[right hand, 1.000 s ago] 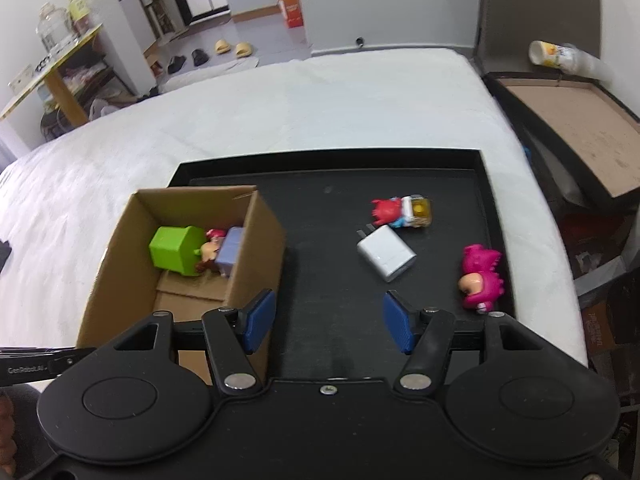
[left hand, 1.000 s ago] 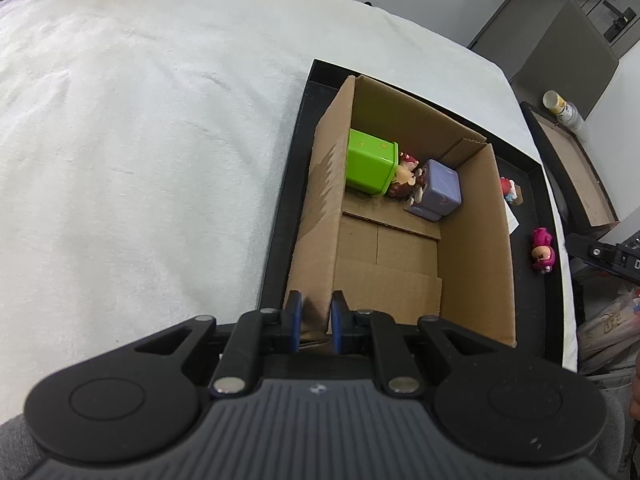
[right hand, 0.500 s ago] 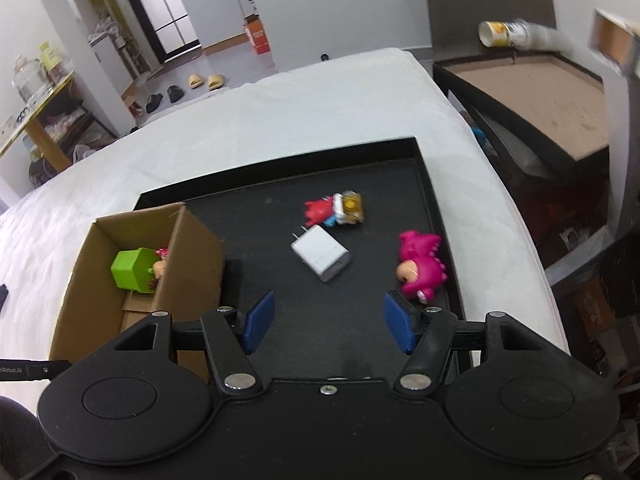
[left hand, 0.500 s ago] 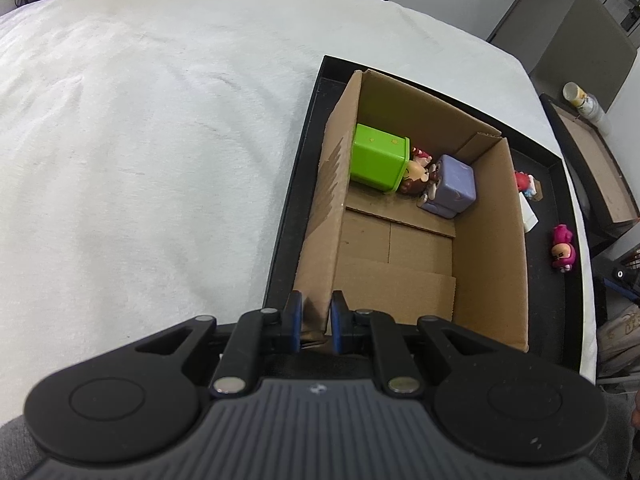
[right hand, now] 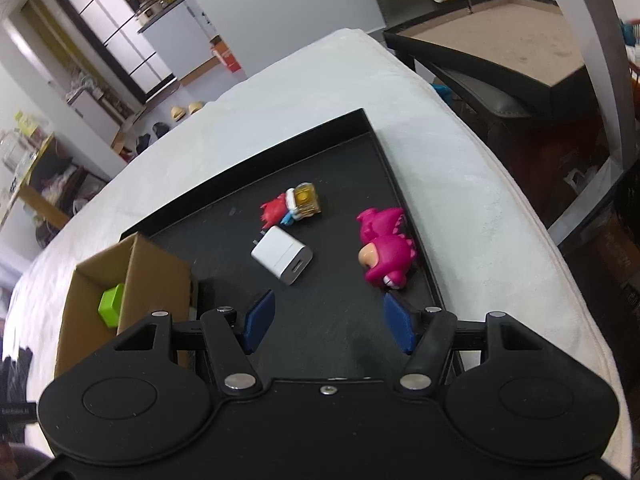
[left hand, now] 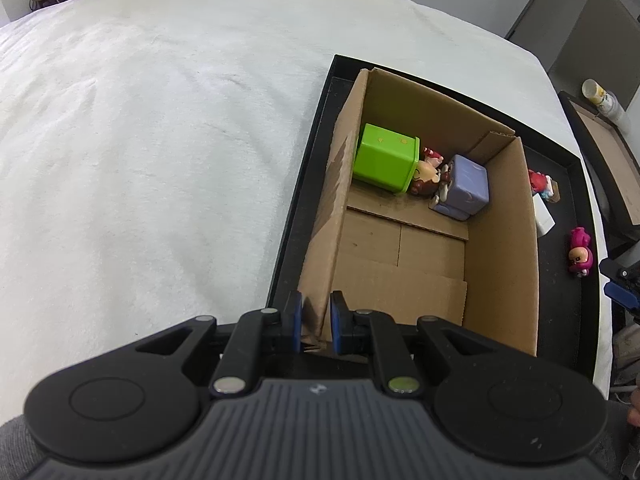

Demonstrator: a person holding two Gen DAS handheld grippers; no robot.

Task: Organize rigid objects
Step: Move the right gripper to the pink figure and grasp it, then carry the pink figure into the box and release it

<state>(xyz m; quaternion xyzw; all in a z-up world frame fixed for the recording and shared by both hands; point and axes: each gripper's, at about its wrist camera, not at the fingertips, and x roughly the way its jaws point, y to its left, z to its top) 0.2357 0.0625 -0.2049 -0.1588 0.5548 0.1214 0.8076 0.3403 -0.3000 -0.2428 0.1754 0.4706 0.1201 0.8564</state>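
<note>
White fleecy cloth [left hand: 152, 152] covers the counter in the left wrist view, with a black tray [left hand: 316, 128] at its right end. Inside the tray stands an open cardboard box [left hand: 500, 248]. The left tool [left hand: 314, 320] is narrowed onto the box's near-left wall corner, pads pinching the cardboard. At the box's far end lie a green cube [left hand: 386, 158], a small brown-haired figure [left hand: 426, 178] and a lilac cube [left hand: 466, 186], all touching.

Right wrist view: the same tray [right hand: 340, 320] holds, right of the box [right hand: 156, 276], a white charger [right hand: 282, 255], a red-and-gold toy [right hand: 294, 204] just beyond it, and a pink dinosaur figure [right hand: 386, 248] by the right rim. The right tool [right hand: 326, 320] hovers with jaws apart, nothing between them, near the charger and dinosaur.
</note>
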